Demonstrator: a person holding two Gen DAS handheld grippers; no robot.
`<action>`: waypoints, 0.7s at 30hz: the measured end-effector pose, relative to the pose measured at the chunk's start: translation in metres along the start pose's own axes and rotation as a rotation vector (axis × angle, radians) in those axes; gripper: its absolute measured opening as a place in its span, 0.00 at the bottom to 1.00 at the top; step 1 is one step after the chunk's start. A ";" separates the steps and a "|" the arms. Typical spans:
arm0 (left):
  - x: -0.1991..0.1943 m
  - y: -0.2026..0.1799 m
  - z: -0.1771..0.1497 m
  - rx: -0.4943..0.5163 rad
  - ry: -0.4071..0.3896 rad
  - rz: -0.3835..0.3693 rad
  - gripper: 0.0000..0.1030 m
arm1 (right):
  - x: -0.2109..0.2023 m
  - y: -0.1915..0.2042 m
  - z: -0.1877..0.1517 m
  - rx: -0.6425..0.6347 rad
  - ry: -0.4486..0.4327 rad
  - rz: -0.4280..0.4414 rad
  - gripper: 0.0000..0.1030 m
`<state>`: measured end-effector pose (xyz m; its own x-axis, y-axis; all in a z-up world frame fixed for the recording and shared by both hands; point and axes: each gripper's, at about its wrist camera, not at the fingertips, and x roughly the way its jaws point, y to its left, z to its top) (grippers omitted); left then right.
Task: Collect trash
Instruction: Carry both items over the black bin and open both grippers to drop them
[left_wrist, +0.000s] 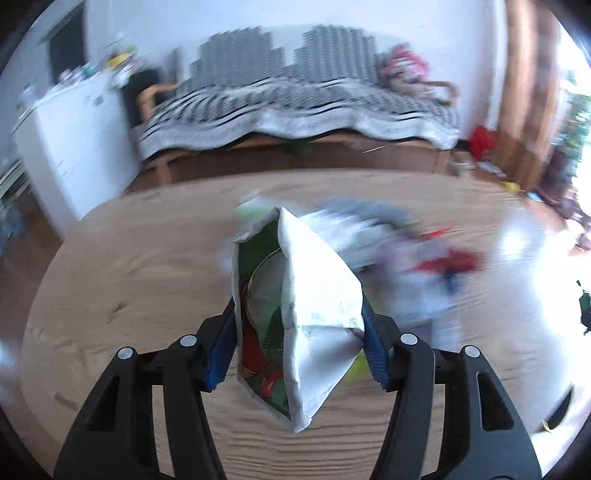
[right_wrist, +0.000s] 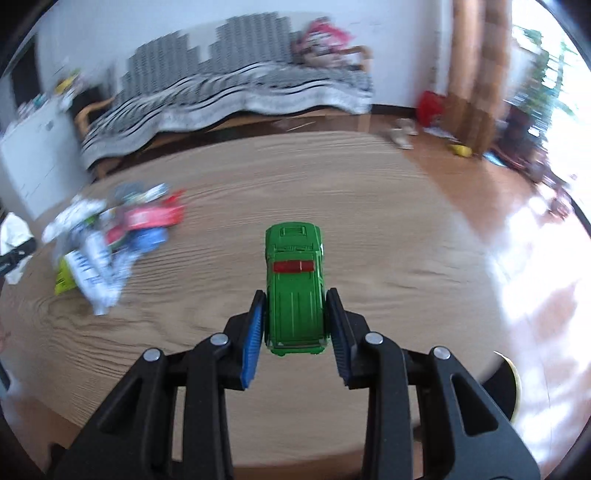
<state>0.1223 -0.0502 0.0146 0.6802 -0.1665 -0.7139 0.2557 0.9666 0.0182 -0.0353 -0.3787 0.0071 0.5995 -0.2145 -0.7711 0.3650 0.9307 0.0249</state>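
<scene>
In the left wrist view my left gripper (left_wrist: 298, 332) is shut on a crumpled white and green snack packet (left_wrist: 306, 314), held above the round wooden table (left_wrist: 129, 266). Both blue pads press its sides. A blurred heap of wrappers (left_wrist: 399, 251) lies on the table just beyond it. In the right wrist view my right gripper (right_wrist: 295, 328) is shut on a green toy car (right_wrist: 295, 291) with a red roof bar, lifted over the wooden table (right_wrist: 369, 206). The wrapper heap (right_wrist: 114, 236) lies to the left of the car.
A sofa with a black and white patterned cover (left_wrist: 295, 107) stands behind the table. A white cabinet (left_wrist: 70, 140) is at the left. Brown curtains (right_wrist: 476, 70) hang at the right, with small items on the floor (right_wrist: 402, 133) near them.
</scene>
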 end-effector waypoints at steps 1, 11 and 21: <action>-0.006 -0.021 0.004 0.024 -0.014 -0.028 0.57 | -0.011 -0.028 -0.006 0.040 -0.006 -0.031 0.32; -0.062 -0.315 -0.017 0.328 -0.022 -0.436 0.57 | -0.052 -0.265 -0.079 0.439 0.017 -0.275 0.32; -0.081 -0.532 -0.116 0.557 0.092 -0.708 0.57 | -0.001 -0.374 -0.164 0.710 0.239 -0.239 0.32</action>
<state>-0.1486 -0.5286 -0.0182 0.1858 -0.6471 -0.7394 0.9050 0.4058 -0.1277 -0.2891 -0.6784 -0.1057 0.3073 -0.2401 -0.9208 0.8809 0.4378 0.1798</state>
